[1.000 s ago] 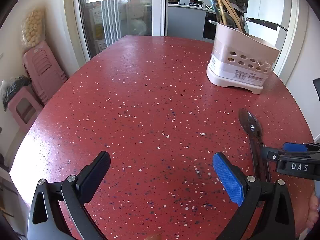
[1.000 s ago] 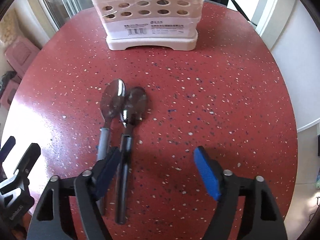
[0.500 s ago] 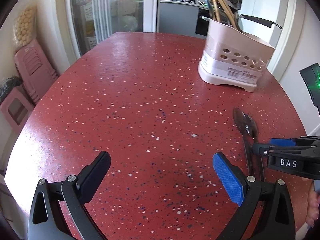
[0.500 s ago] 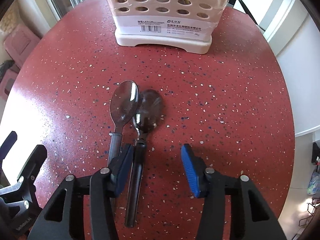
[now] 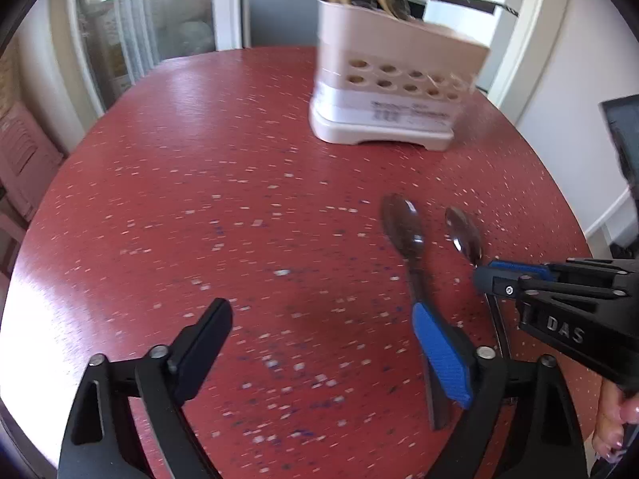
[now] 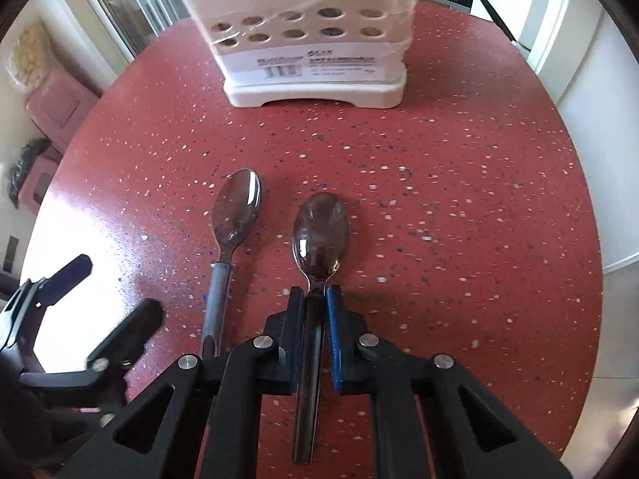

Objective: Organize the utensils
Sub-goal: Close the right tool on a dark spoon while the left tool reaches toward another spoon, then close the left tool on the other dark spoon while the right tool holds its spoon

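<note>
Two metal spoons lie side by side on the red speckled table (image 6: 459,207). My right gripper (image 6: 315,299) is shut on the handle of the right spoon (image 6: 321,231), just behind its bowl. The left spoon (image 6: 235,215) with a grey handle lies free beside it. In the left wrist view my left gripper (image 5: 319,343) is open and empty, its blue pad (image 5: 439,355) over the left spoon (image 5: 403,227) handle; the right spoon (image 5: 463,235) and right gripper (image 5: 491,275) show at the right. A white perforated utensil holder (image 6: 311,32) stands behind the spoons.
The holder (image 5: 391,92) carries chopsticks and other utensils. Pink plastic stools (image 6: 60,107) stand on the floor left of the table. Glass doors and a kitchen are behind. The table edge curves near on the right.
My right gripper has closed on the right spoon's handle, and that spoon now lies apart from the left one. My left gripper has swung right, towards the spoons.
</note>
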Demonstrator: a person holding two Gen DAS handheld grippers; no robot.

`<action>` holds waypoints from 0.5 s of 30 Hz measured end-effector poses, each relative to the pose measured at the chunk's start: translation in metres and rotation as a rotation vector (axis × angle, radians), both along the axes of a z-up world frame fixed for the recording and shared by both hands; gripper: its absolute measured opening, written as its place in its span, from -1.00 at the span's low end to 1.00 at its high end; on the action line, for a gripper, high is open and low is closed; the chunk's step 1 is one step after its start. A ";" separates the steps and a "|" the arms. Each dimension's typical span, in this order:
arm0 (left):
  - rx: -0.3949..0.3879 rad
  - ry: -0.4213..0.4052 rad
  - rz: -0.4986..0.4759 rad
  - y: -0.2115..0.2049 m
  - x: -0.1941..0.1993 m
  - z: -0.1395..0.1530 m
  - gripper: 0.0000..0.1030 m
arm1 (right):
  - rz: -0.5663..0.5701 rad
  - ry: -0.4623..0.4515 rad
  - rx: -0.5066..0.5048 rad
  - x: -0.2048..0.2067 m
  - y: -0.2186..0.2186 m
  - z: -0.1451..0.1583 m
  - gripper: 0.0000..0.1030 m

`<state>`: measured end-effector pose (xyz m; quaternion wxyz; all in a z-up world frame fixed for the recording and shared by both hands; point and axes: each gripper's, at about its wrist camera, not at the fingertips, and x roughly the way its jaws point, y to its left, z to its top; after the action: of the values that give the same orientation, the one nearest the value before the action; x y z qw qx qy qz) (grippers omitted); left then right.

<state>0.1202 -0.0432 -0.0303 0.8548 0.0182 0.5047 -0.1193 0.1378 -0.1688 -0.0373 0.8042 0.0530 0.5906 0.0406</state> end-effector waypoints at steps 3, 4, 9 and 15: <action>-0.006 0.029 -0.031 -0.015 0.006 -0.003 1.00 | -0.003 -0.022 0.004 -0.005 -0.014 0.004 -0.76; -0.006 0.042 -0.041 -0.020 0.008 -0.004 1.00 | -0.005 -0.027 0.012 -0.006 -0.019 0.005 -0.76; 0.047 0.082 -0.064 -0.038 0.015 -0.011 0.94 | -0.020 -0.043 0.036 -0.013 -0.036 0.006 -0.76; 0.093 0.094 -0.109 -0.048 0.014 -0.007 0.78 | -0.036 -0.058 0.075 -0.017 -0.043 0.008 -0.77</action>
<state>0.1339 -0.0912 -0.0371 0.8206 0.0798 0.5476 -0.1430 0.1210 -0.2118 -0.0297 0.8191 0.0927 0.5639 0.0498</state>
